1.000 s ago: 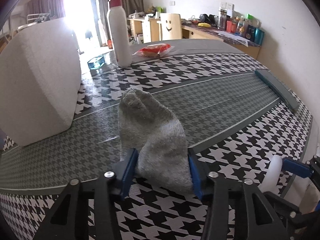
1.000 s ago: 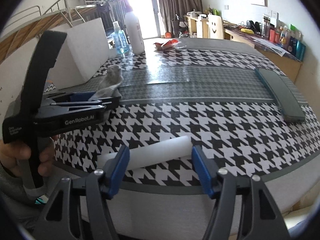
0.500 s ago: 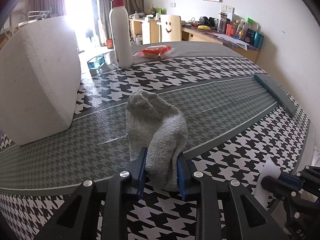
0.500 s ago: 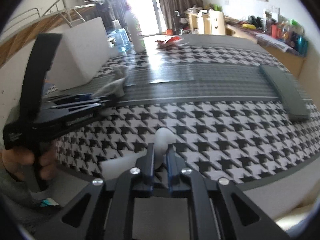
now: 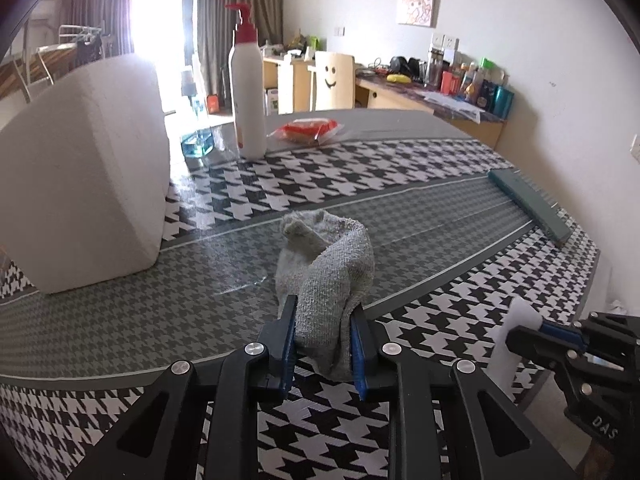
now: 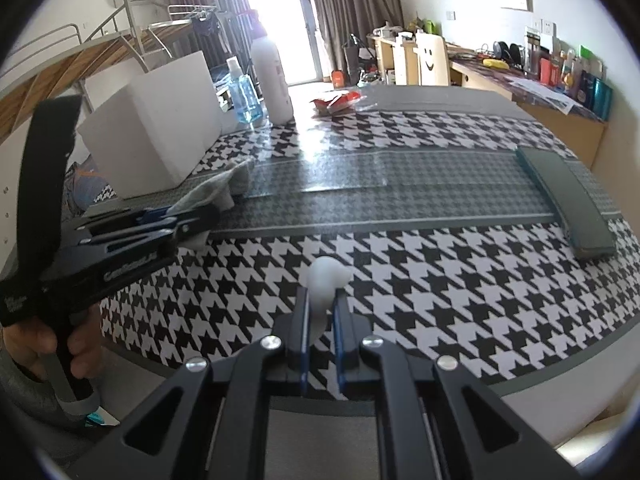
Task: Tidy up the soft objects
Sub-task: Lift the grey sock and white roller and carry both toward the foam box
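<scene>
Both wrist views look low and close across the desk point(image 5: 400, 184) toward the far window. They share the white foam block point(image 5: 84, 184) at left; the right view also catches the left gripper point(image 6: 192, 216).

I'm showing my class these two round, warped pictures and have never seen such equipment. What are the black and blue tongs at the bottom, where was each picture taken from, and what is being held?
No robot here: a person holds a hand-operated gripper in each hand, each carrying a wide-angle camera looking along its jaws. One picture comes from the left gripper, shut on a grey sock. The other comes from the right gripper, shut on a squashed white foam piece. On the houndstooth tablecloth stand a white foam block, a pump bottle, a red packet and a dark green flat case.
</scene>
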A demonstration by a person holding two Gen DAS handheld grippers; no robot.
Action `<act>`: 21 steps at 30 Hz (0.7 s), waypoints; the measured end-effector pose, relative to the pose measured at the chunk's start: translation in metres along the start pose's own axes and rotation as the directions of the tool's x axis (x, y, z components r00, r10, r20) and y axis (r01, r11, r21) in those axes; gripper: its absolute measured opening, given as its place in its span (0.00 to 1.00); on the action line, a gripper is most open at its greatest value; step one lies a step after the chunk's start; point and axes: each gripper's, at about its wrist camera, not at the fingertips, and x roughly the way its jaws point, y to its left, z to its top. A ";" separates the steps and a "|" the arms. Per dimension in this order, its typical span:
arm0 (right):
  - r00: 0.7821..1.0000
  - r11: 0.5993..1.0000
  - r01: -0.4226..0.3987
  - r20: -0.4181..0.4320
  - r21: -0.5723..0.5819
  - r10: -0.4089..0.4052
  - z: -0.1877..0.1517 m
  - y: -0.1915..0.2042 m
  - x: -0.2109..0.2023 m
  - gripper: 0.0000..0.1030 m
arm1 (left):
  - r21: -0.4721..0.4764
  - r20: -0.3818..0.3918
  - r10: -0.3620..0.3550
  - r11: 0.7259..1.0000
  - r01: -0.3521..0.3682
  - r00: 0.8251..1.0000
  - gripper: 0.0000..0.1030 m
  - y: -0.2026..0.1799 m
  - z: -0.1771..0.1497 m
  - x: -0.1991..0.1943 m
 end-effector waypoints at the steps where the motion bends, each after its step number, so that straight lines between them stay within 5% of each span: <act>1: 1.000 1.000 -0.002 0.006 -0.001 0.002 0.001 0.001 -0.002 0.12 | 0.000 0.007 -0.002 1.000 0.002 1.000 0.23 0.000 0.000 -0.003; 21: 0.997 1.000 0.012 0.081 -0.025 -0.010 0.024 0.009 -0.017 0.13 | 0.013 0.087 -0.006 1.000 0.005 0.996 0.23 0.004 0.002 -0.041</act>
